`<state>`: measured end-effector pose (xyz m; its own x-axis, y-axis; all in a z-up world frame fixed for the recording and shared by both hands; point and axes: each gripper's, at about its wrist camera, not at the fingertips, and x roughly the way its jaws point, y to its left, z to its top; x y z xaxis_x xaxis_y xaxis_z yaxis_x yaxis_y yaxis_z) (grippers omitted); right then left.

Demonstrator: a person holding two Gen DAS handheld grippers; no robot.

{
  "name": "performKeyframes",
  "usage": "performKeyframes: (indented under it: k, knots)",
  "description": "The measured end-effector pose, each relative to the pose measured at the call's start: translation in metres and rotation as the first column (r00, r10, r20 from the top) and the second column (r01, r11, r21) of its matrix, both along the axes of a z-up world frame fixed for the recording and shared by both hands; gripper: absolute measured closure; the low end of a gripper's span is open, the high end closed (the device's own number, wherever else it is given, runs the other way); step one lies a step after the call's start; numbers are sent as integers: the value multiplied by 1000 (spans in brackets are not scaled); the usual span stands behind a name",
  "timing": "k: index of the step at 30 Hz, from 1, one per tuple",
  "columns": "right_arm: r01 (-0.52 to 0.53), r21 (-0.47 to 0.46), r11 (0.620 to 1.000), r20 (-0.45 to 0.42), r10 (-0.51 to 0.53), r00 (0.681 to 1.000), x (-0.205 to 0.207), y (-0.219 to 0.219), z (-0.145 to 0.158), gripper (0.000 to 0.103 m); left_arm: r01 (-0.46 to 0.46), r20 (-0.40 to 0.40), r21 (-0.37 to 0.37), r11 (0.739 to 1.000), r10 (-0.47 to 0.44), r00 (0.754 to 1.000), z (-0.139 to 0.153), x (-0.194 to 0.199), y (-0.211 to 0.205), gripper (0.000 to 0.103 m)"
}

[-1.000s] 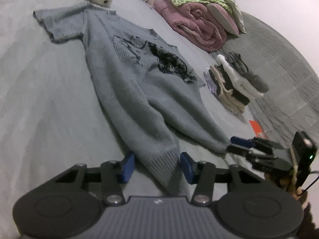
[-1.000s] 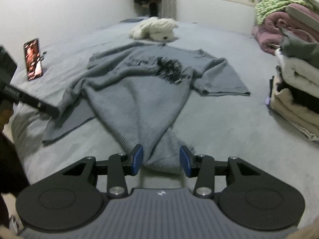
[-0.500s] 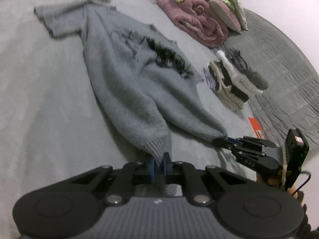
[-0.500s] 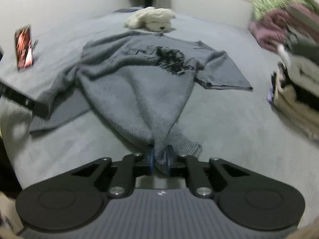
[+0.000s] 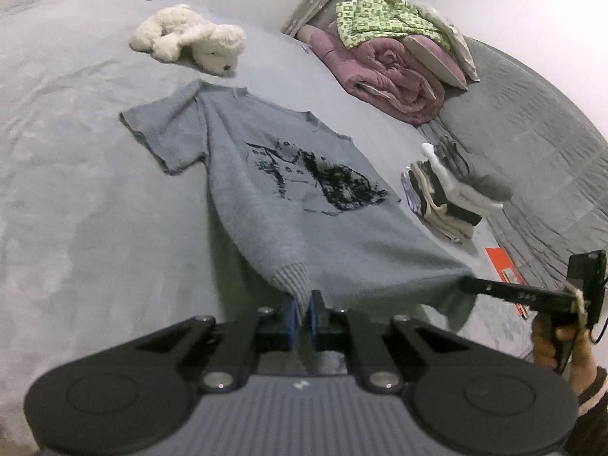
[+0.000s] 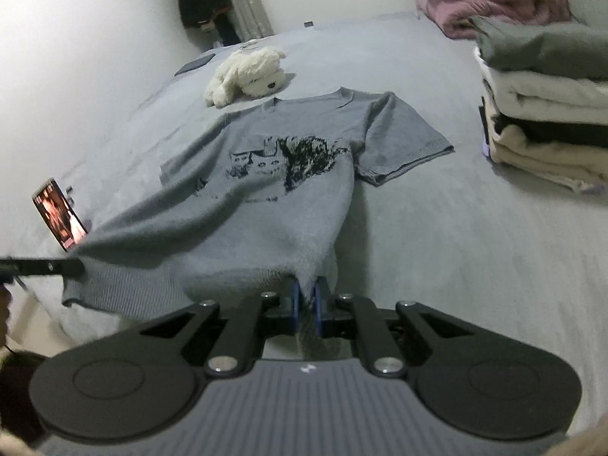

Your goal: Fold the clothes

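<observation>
Gripping the ribbed hem of a grey knitted short-sleeved sweater with a dark cat print (image 5: 304, 205), the left claw (image 5: 302, 313) sits at the bottom centre of its view, its blue pads clenched on the fabric. The right claw (image 6: 306, 304), bottom centre of its own view, is likewise clenched on the other hem corner of the sweater (image 6: 273, 197). The hem hangs raised between the two claws, while the shoulders and sleeves lie flat on the grey bed (image 5: 76, 190) in mid frame. A white plush dog (image 5: 190, 38) lies just beyond the collar, upper left in the left view. A stack of folded clothes (image 6: 543, 114) rests at the right edge of the right view, and a rolled pink quilt (image 5: 387, 76) lies at the upper right. A phone with a lit screen (image 6: 57, 212) stands at the left edge.
</observation>
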<state>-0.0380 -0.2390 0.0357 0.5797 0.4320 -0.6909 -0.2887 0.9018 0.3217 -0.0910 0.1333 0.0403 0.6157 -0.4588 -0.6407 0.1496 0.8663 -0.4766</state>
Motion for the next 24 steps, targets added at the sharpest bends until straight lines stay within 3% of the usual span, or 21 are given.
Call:
performKeyframes:
  k: [4,8,10,14,16,17,19,24]
  knots:
    - [18,-12,1000,-52,-19,998,2,-4,-2,94,20,-42,37,999,-18,999,-11,-2,4,96]
    - [29,-37,999,-115,-33,993,7,-1,-24,93,28,-100,81,996,-19,995,-36,3,1,96]
    - [44,-58,997,-133,-52,990,10,0,-37,87,38,-137,85,996,-26,990,-51,8,-1,95]
    - [87,-52,995,-163,-94,982,10,-10,-50,81,-11,-196,29,1000,16,981,-66,9,13,92]
    - [108,-18,994,-180,-110,977,5,-19,-50,62,-41,-209,-20,999,36,977,-68,5,22,84]
    - [115,-7,993,-184,-114,976,3,-22,-50,60,-56,-216,-44,997,45,975,-69,3,27,81]
    - [121,2,993,-194,-118,974,-4,-28,-49,59,-65,-230,-72,995,47,972,-71,-3,31,71]
    - [136,60,989,-271,-115,956,-21,-36,-60,59,-70,-266,-138,988,31,963,-81,-16,35,67]
